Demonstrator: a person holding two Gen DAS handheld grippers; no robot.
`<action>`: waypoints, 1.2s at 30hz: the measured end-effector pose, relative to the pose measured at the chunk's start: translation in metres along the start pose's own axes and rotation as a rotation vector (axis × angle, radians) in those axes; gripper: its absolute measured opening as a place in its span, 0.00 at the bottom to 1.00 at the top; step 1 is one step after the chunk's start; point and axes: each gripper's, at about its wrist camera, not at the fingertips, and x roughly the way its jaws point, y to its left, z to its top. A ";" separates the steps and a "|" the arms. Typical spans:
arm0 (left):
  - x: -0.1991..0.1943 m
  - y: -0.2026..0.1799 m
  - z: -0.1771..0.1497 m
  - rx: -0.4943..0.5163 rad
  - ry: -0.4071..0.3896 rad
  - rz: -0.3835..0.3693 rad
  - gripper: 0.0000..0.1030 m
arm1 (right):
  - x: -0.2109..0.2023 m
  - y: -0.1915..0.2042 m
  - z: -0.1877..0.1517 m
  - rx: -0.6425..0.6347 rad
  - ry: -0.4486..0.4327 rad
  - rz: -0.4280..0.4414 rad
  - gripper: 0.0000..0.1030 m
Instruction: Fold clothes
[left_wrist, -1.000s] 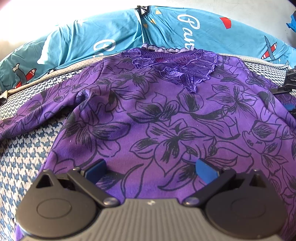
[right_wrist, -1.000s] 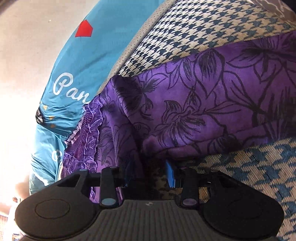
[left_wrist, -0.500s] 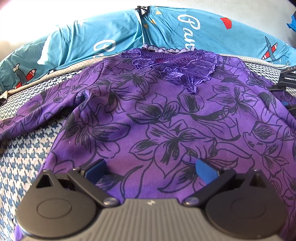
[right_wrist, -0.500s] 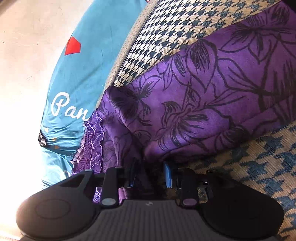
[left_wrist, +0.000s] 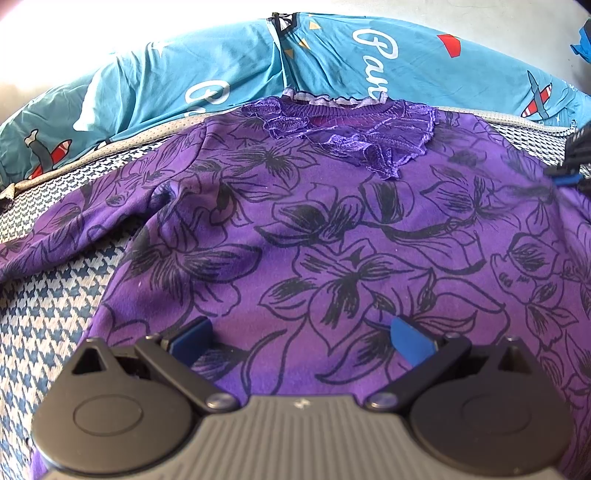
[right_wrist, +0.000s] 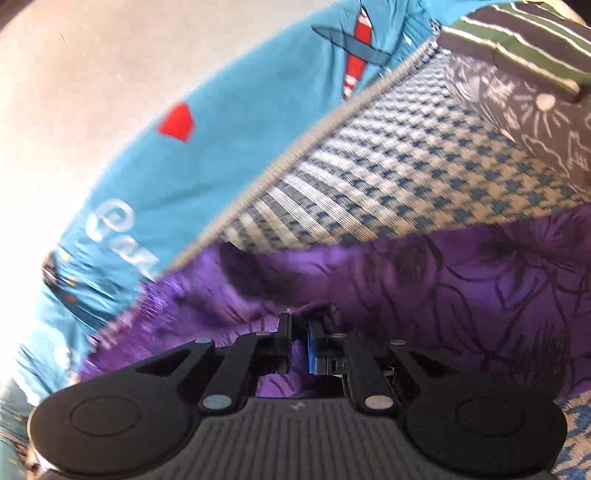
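A purple sweater with black flower outlines and a lace collar lies flat on the houndstooth bed cover, front up. My left gripper hovers over its lower hem, wide open with only flat cloth under the blue pads. In the right wrist view my right gripper is shut on a pinch of the purple sweater near the right shoulder and sleeve, and cloth bunches between its pads. That same gripper shows as a dark shape at the left wrist view's right edge.
A teal quilt printed with planes and white lettering lies along the far side of the bed, against a pale wall. In the right wrist view a grey patterned cloth and a green striped cloth lie at the far right.
My right gripper has shut its pads on the sweater's cloth and rolled, so its view has swung. The left gripper has stayed still and open.
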 end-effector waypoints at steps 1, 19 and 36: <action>0.000 0.000 0.000 -0.001 0.001 -0.001 1.00 | 0.002 -0.001 0.000 -0.005 0.002 -0.005 0.08; 0.005 -0.007 0.019 0.040 0.005 0.000 1.00 | -0.024 -0.017 0.034 -0.153 -0.034 0.079 0.16; 0.023 -0.025 0.038 0.082 0.017 -0.085 1.00 | 0.030 -0.015 0.033 -0.470 -0.028 0.002 0.50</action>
